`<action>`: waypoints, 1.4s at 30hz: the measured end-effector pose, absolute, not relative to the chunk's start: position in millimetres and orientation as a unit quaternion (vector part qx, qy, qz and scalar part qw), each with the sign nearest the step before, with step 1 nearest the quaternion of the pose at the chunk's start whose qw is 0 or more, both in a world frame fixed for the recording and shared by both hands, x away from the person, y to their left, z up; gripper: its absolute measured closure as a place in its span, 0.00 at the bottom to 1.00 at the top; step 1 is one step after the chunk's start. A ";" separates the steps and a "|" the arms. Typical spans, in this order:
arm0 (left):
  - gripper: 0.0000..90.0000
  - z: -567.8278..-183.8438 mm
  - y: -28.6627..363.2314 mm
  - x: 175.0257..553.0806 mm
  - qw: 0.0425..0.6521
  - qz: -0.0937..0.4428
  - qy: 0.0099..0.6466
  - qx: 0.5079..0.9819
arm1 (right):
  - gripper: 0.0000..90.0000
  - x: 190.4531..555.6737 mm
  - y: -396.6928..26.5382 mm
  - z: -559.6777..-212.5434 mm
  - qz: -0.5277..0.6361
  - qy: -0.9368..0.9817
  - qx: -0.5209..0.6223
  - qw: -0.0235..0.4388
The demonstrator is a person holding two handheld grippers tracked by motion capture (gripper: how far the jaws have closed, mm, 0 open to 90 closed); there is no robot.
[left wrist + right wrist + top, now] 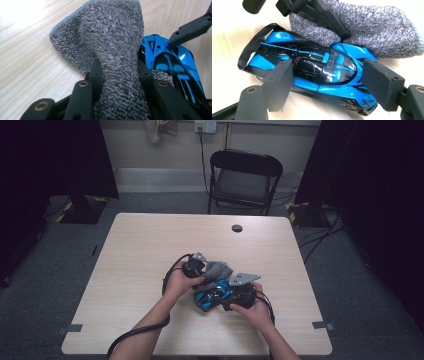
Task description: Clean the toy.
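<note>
A blue and black toy sports car (322, 67) lies on the wooden table (140, 250) near its front middle. My right gripper (329, 82) is shut on it, one pad against each side of the body. A grey terry cloth (110, 37) is bunched between the jaws of my left gripper (118, 70), which is shut on it. The cloth (382, 32) rests against the car's far side and roof, by the left gripper's fingers (329, 22). From above, the left gripper (207, 270) meets the car (212, 297) from the left and the right gripper (222, 296) from the right.
A black folding chair (245, 177) stands beyond the far table edge. A round cable hole (237, 228) sits in the tabletop at the back. Cables trail from both grippers over the front edge. Dark curtains hang on both sides of the room.
</note>
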State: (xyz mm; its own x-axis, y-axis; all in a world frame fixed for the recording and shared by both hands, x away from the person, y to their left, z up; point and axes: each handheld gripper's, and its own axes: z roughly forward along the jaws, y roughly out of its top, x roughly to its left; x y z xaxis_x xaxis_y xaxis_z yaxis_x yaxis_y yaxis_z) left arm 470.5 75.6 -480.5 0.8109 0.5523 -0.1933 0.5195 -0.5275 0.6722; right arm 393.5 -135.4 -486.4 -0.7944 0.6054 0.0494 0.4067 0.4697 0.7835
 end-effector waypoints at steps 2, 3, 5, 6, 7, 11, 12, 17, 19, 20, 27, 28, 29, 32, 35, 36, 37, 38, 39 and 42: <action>0.74 -480.1 77.1 469.2 0.376 0.022 0.307 0.874 | 0.28 393.4 -135.4 -486.4 0.420 0.849 0.298 0.118; 0.73 -480.0 78.0 468.7 0.377 0.022 0.309 0.873 | 0.28 393.4 -135.4 -486.4 0.420 0.849 0.298 0.118; 0.73 -480.1 79.8 468.3 0.378 0.020 0.313 0.871 | 0.28 393.4 -135.4 -486.4 0.420 0.849 0.298 0.119; 0.72 -480.4 80.3 468.5 0.378 0.023 0.313 0.871 | 0.28 393.4 -135.4 -486.3 0.420 0.849 0.298 0.119; 0.69 -481.1 80.4 468.6 0.379 0.029 0.315 0.870 | 0.28 393.4 -135.4 -486.3 0.420 0.849 0.299 0.119; 0.59 -480.9 81.2 470.1 0.381 0.039 0.326 0.864 | 0.28 393.4 -135.5 -486.4 0.420 0.849 0.298 0.119; 0.56 -480.9 81.2 470.1 0.381 0.039 0.326 0.864 | 0.28 393.4 -135.5 -486.4 0.420 0.849 0.298 0.119; 0.48 -477.3 79.8 471.5 0.389 0.047 0.330 0.859 | 0.28 393.5 -135.7 -486.5 0.420 0.849 0.298 0.119; 0.45 -475.3 78.4 473.0 0.397 0.053 0.338 0.852 | 0.28 393.5 -135.6 -486.4 0.420 0.849 0.298 0.119; 0.44 -474.4 78.4 473.8 0.398 0.056 0.338 0.851 | 0.28 393.5 -135.7 -486.4 0.420 0.849 0.297 0.119; 0.47 -471.2 79.2 478.6 0.406 0.070 0.355 0.839 | 0.28 393.5 -135.7 -486.5 0.420 0.849 0.298 0.119; 0.49 -471.2 79.2 478.6 0.406 0.070 0.355 0.839 | 0.28 393.5 -135.7 -486.5 0.420 0.849 0.298 0.119; 0.56 -472.3 80.6 479.5 0.407 0.060 0.357 0.839 | 0.28 393.4 -135.7 -486.5 0.420 0.849 0.298 0.119; 0.60 -475.9 81.7 479.9 0.400 0.061 0.356 0.843 | 0.28 393.5 -135.6 -486.5 0.420 0.849 0.298 0.119; 0.61 -481.5 80.9 478.9 0.395 0.055 0.356 0.845 | 0.28 393.5 -135.6 -486.4 0.420 0.849 0.298 0.119; 0.62 -481.5 80.9 478.9 0.395 0.055 0.356 0.845 | 0.28 393.5 -135.6 -486.3 0.419 0.849 0.298 0.119; 0.64 -484.8 81.4 478.2 0.398 0.051 0.359 0.843 | 0.28 393.5 -135.7 -486.4 0.420 0.849 0.298 0.119; 0.64 -484.8 81.4 478.2 0.398 0.051 0.359 0.843 | 0.28 393.5 -135.7 -486.4 0.420 0.849 0.298 0.119; 0.65 -486.7 82.2 477.7 0.401 0.052 0.357 0.842 | 0.28 393.5 -135.7 -486.4 0.420 0.849 0.297 0.119; 0.68 -487.7 82.0 476.0 0.397 0.055 0.351 0.846 | 0.28 393.5 -135.9 -486.4 0.420 0.849 0.297 0.119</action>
State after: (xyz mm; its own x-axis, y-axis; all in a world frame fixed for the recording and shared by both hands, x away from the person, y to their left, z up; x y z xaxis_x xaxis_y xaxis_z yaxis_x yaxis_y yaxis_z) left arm 476.0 82.0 -487.7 0.7479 0.6372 -0.1861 0.5500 -0.4379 0.7111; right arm 393.5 -135.9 -486.4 -0.7955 0.6041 0.0480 0.4049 0.4709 0.7838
